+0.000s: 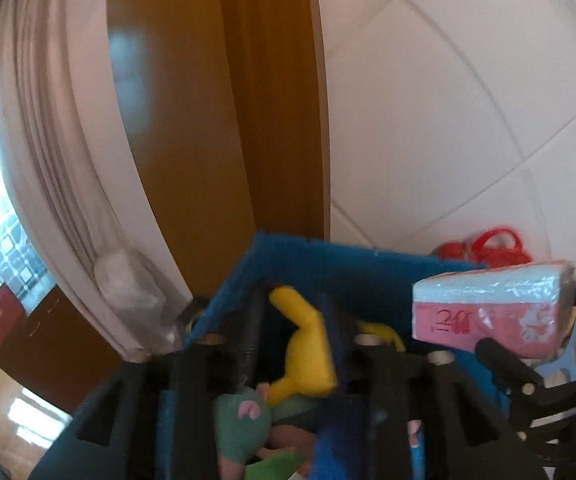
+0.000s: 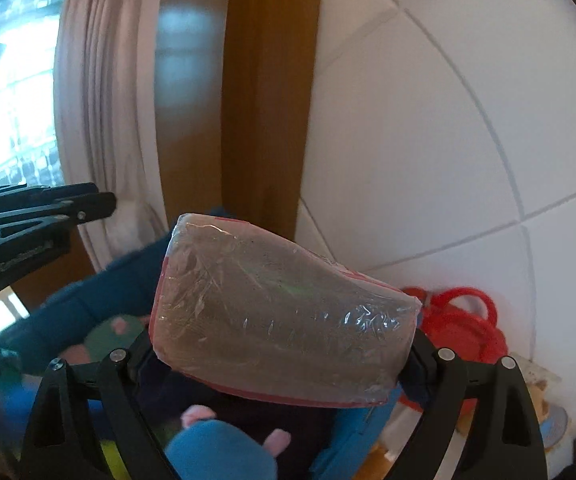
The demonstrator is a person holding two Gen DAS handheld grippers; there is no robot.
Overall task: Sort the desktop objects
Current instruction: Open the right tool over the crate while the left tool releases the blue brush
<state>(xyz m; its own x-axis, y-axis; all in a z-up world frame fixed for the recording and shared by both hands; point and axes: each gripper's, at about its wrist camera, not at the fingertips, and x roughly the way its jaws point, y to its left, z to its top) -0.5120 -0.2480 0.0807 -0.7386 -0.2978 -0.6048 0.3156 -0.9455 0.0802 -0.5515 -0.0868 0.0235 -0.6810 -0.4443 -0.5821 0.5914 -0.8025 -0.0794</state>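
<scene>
Tissue pack (image 2: 280, 316) clamped crosswise in your right gripper (image 2: 280, 360), long axis left-right, hanging over blue bin (image 1: 327, 256); left gripper (image 1: 288, 344) over the bin's left part, whether open or closed I cannot tell.

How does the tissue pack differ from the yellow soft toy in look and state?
The tissue pack is a pink and white block in shiny plastic wrap; the yellow soft toy is matt with limbs. The pack is held up by the right tool; the toy lies inside the blue basket.
</scene>
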